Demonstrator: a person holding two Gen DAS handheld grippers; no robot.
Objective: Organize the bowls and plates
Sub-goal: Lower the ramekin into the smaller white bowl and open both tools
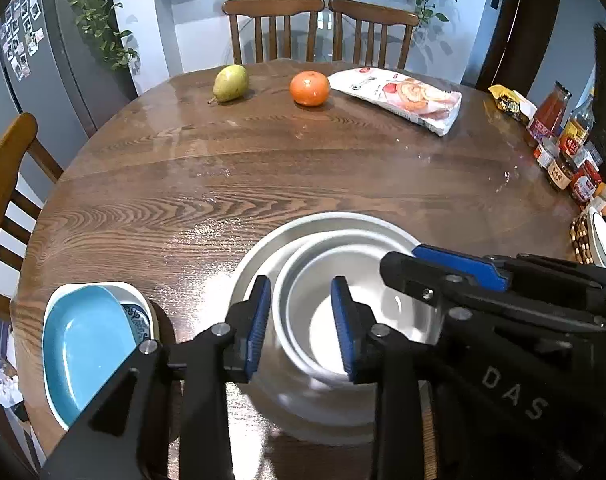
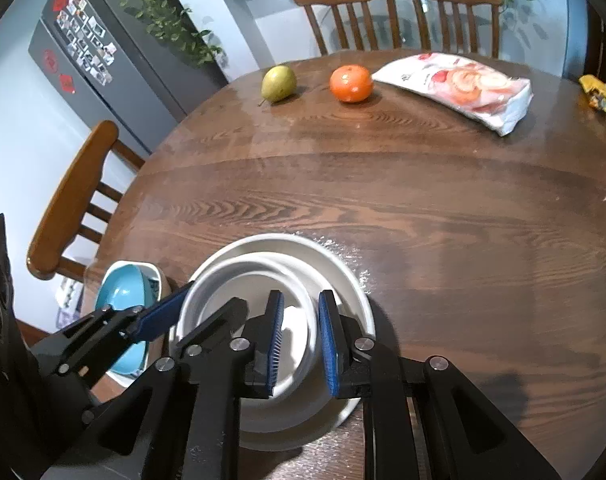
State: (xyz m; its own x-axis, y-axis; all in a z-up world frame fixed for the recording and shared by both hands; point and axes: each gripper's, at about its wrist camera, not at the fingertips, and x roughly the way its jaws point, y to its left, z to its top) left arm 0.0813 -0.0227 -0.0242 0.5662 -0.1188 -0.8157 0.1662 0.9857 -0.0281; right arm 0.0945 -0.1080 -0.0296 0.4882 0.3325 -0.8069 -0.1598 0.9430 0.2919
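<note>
A white bowl (image 1: 367, 320) sits inside a wider white dish (image 1: 259, 256) on the near part of the round wooden table (image 1: 263, 168). My left gripper (image 1: 301, 320) straddles the bowl's left rim; the blue pads stand a little off it, so it is open. My right gripper (image 2: 301, 336) is shut on the bowl's (image 2: 239, 304) right rim, one pad inside and one outside, over the dish (image 2: 343, 276). It also shows in the left wrist view as the right gripper (image 1: 401, 260). A left gripper finger (image 2: 163, 312) shows at the bowl's left side.
A tilted blue dish (image 1: 83, 340) lies in a white dish with a blue-patterned bowl (image 1: 137, 316) at the table's left edge. Far side: pear (image 1: 231, 82), orange (image 1: 309, 88), snack bag (image 1: 403, 96). Jars and bottles (image 1: 559, 148) line the right edge. Wooden chairs (image 1: 275, 28) surround the table.
</note>
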